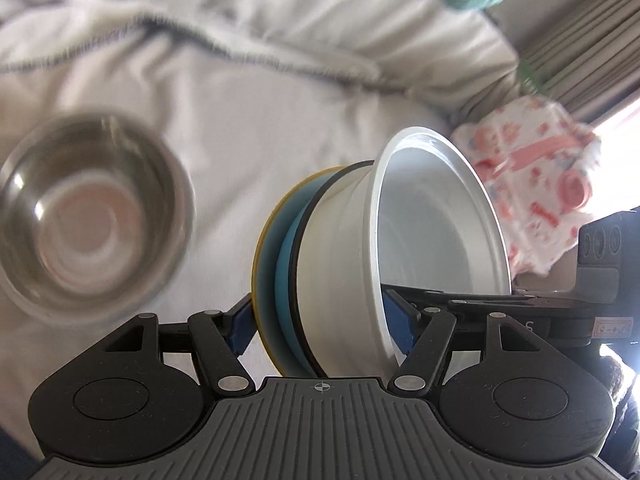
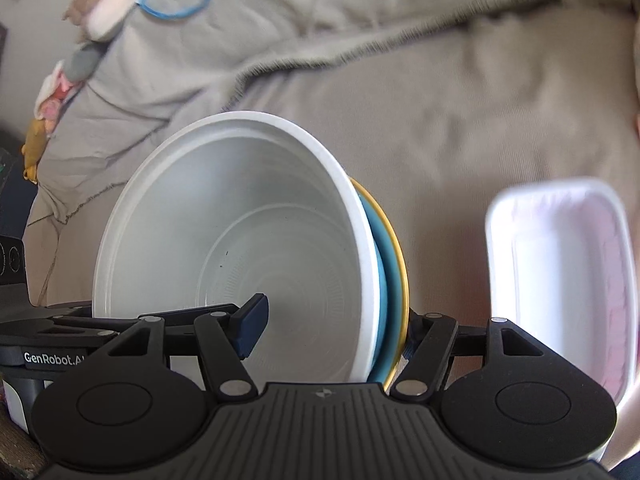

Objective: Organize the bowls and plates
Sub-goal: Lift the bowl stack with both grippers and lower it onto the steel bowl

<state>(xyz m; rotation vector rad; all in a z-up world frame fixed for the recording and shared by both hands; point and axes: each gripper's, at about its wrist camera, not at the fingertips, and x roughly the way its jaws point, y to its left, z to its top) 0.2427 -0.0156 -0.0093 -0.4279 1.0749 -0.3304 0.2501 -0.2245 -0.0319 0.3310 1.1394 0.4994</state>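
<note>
You've got the white bowl (image 1: pixel 404 248) sitting on the blue plate (image 1: pixel 286 276) with the yellow rim, whole stack tipped on edge and pinched from both sides; your left gripper (image 1: pixel 324 326) clamps it with one pad under the plate and one inside the bowl; your right gripper (image 2: pixel 332 330) does the same, one finger in the bowl, the other behind the plate; stack is off the bedding (image 1: pixel 240 112); the steel bowl (image 1: pixel 88 216) lies at about 9 o'clock from your left gripper, nearer that hand; the white tray (image 2: pixel 560 280) sits at 3 o'clock from your right; I'd guess you level it before setting down.
</note>
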